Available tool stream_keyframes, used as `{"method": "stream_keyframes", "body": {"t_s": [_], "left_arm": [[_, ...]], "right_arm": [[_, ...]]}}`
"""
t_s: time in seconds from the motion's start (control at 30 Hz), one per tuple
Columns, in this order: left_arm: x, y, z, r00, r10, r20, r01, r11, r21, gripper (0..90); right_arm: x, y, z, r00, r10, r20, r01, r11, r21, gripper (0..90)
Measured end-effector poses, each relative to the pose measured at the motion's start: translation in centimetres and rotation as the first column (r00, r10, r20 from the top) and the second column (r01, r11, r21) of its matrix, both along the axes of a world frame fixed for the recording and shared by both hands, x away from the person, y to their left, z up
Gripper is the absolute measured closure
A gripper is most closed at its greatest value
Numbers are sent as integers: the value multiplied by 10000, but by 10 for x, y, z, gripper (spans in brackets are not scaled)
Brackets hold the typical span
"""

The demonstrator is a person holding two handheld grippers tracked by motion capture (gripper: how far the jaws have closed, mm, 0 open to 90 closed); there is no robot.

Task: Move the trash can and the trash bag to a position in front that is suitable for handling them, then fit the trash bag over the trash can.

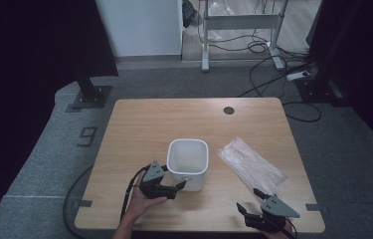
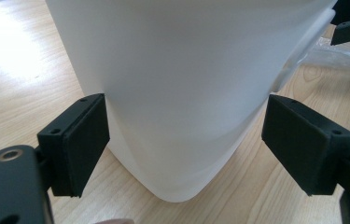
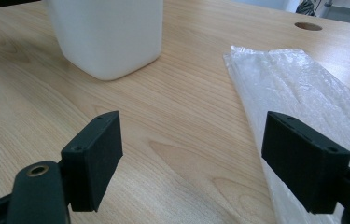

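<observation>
Your left gripper [image 1: 176, 188] stands at the near left corner of the white bin [image 1: 188, 160], low beside its wall. In the left gripper view the jaws are wide apart, one on each side of the rounded corner of the bin [image 2: 182, 93], and the pads [image 2: 85, 140] are very close to the plastic; I cannot tell if the left one already touches it. It looks like you placed this gripper there to steady the bin, or to take it by the corner, so that it does not slide on the smooth table [image 1: 144, 129].

The bin stands upright near the middle of the table, open side up, and it looks empty from above. Just to its right lies the folded clear plastic bag [image 1: 251, 164], flat on the wood and not touching the bin.

Your right gripper [image 1: 253, 206] is at the near right edge of the table, and its jaws are also open with nothing between them. In the right gripper view it points along the table, with the near end of the bag [image 3: 298, 93] just in front of the right jaw. I think this is so because the bag is the next thing to pick. The bag is thin and lies flat, so probably you must come low and pinch an edge.
</observation>
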State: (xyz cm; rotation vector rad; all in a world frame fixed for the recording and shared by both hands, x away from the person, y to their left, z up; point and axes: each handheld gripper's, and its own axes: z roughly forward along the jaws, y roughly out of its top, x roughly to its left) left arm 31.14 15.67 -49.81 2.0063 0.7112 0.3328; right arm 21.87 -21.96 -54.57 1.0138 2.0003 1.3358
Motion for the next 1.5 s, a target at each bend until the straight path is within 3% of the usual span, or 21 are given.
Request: {"method": "stream_keyframes", "body": {"t_s": [0.37, 0.43, 0.63, 1.0, 1.5], "left_arm": [[-9, 4, 0, 9999, 105, 14, -105, 9999, 82, 147], [-20, 11, 0, 9996, 263, 88, -266, 9991, 325, 144], [-35, 29, -4, 9989, 462, -11, -461, 9983, 356, 143], [-47, 56, -18, 9966, 794, -237, -775, 9944, 723, 143], [-46, 62, -16, 9923, 1231, -126, -1215, 9885, 896, 143]], "right_arm": [[0, -1, 1, 10000, 14, 44, -14, 9999, 156, 202], [1, -1, 2, 10000, 43, 49, -44, 9996, 280, 203], [2, -1, 4, 10000, 46, 32, -47, 9994, 334, 201], [-3, -5, 2, 9999, -171, 18, 170, 9994, 298, 202], [-3, -9, 6, 9997, -206, 129, 203, 9994, 286, 197]]}}
